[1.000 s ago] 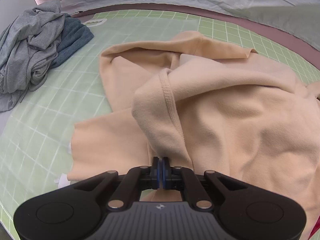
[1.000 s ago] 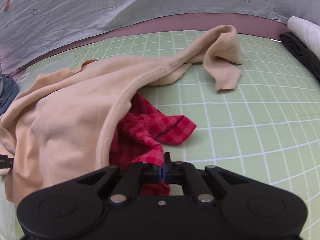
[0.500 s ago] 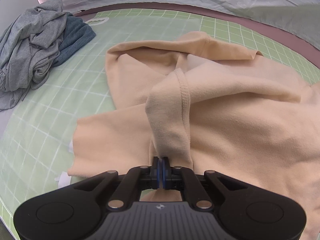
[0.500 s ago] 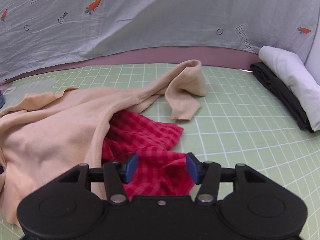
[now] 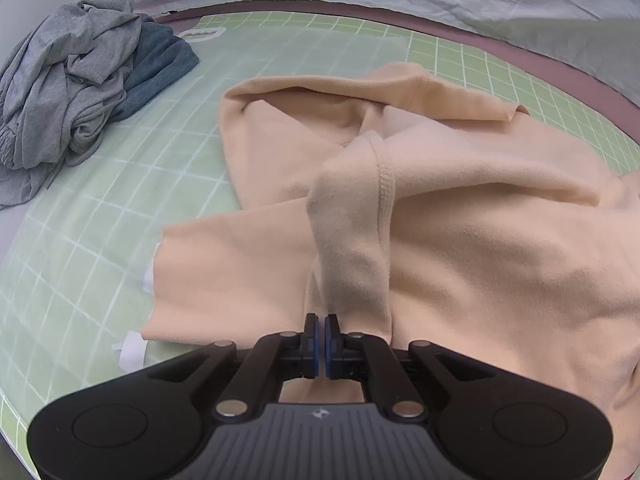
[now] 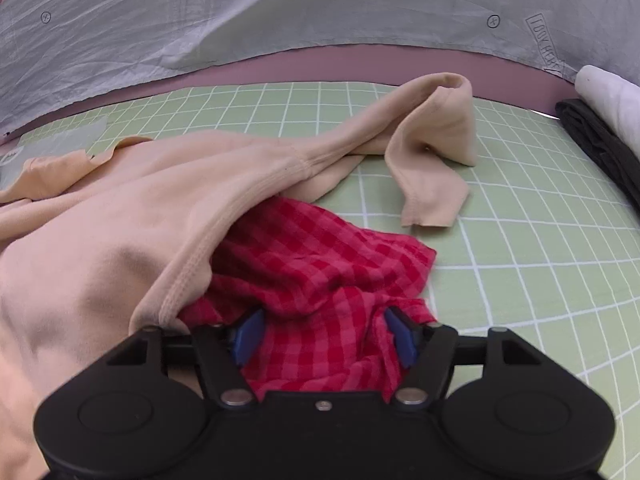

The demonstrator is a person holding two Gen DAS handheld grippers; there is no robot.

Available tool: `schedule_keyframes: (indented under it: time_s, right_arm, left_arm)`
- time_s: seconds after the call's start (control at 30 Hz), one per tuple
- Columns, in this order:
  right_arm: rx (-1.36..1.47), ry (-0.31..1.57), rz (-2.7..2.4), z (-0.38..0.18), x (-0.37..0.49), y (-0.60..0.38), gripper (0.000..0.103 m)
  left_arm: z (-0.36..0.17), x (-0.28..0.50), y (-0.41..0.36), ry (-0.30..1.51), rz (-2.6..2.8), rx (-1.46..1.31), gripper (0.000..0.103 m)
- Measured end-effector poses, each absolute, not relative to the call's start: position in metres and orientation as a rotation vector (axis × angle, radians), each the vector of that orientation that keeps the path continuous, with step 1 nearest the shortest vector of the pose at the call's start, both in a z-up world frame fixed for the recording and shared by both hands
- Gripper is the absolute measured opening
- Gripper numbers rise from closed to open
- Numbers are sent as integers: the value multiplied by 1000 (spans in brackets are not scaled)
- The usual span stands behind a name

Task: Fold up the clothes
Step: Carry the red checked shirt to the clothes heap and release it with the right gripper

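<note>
A peach shirt (image 5: pixel 460 240) lies crumpled on the green grid mat (image 5: pixel 100 220). My left gripper (image 5: pixel 322 344) is shut on a hemmed edge of it, which rises in a taut fold from the jaws. In the right wrist view the same shirt (image 6: pixel 100 240) fills the left, with a sleeve (image 6: pixel 432 160) trailing to the far right. A red checked cloth (image 6: pixel 320 272) lies partly under the shirt. My right gripper (image 6: pixel 324 340) is open, its blue pads (image 6: pixel 248 336) on either side of a bunch of the red cloth.
A pile of grey and blue clothes (image 5: pixel 80 92) sits at the far left of the mat. Folded black and white garments (image 6: pixel 600 128) lie at the right edge. A grey patterned sheet (image 6: pixel 280 8) hangs behind a pink border.
My right gripper opened from shut and now straddles the red cloth low over it. My left gripper has stayed shut while the peach fold shifted and narrowed.
</note>
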State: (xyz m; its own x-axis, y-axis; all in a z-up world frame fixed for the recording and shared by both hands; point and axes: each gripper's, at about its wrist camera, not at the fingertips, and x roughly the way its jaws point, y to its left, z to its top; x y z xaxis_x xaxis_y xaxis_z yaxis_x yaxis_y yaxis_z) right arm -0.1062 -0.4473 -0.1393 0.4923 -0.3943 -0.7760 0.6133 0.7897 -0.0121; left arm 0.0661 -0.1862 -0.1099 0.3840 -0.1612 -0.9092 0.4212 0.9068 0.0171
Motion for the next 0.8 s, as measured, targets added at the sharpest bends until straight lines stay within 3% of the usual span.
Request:
schedule_keyframes:
  time_s: [0.1, 0.13, 0.37, 0.8]
  right_arm:
    - [248, 868, -588, -136, -101, -446, 18]
    - [232, 879, -584, -135, -100, -446, 8]
    - [40, 829, -684, -98, -119, -459, 7]
    - [-210, 468, -863, 40, -141, -493, 6]
  left_arm:
    - [-110, 67, -183, 1122, -374, 255, 6]
    - [-110, 67, -183, 1123, -372, 253, 6]
    - [-110, 74, -164, 1143, -343, 236, 6]
    - [-114, 77, -145, 1183, -314, 160, 6]
